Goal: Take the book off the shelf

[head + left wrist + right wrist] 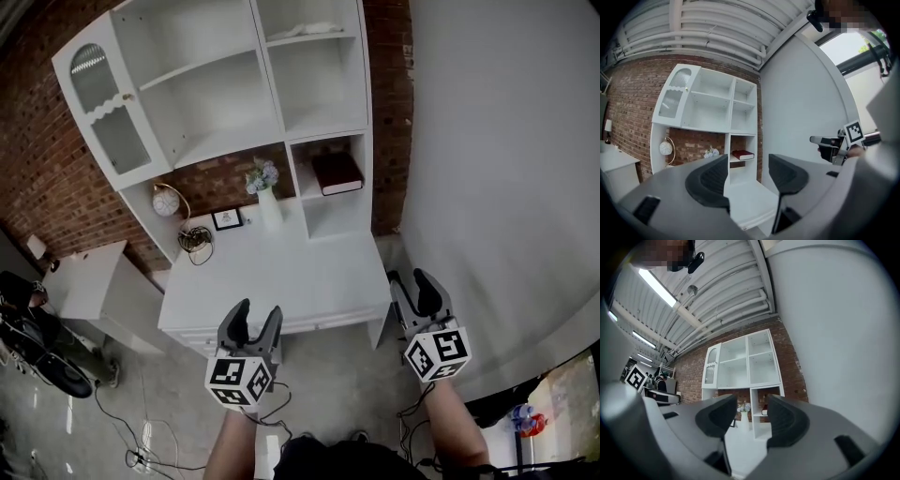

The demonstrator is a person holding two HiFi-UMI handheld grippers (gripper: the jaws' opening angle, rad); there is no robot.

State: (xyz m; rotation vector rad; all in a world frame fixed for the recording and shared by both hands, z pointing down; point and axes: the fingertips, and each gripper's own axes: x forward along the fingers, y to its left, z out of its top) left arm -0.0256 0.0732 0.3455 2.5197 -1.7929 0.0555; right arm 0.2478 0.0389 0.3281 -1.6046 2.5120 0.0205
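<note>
Along the brick wall [56,178] ahead of me stands the white shelf [234,94], with the white tabletop [281,272] at its foot. From the left on that tabletop I see a round clock [166,201] on a gold stand, a small picture frame [226,219] and a vase of flowers [268,199]. Just right of the vase, the dark red book [337,173] lies flat in the shelf's lower right column, in the upper of its two small compartments, well apart from both tools. My left tongs [253,319] hover over the near edge of the tabletop, spread, with nothing between them. My right tongs [410,281] hang off the tabletop's right corner, beside the plain white wall [497,141], spread and empty too. In the right gripper view, the vase shows through their gap and part of the book shows beside the right-hand jaw.
</note>
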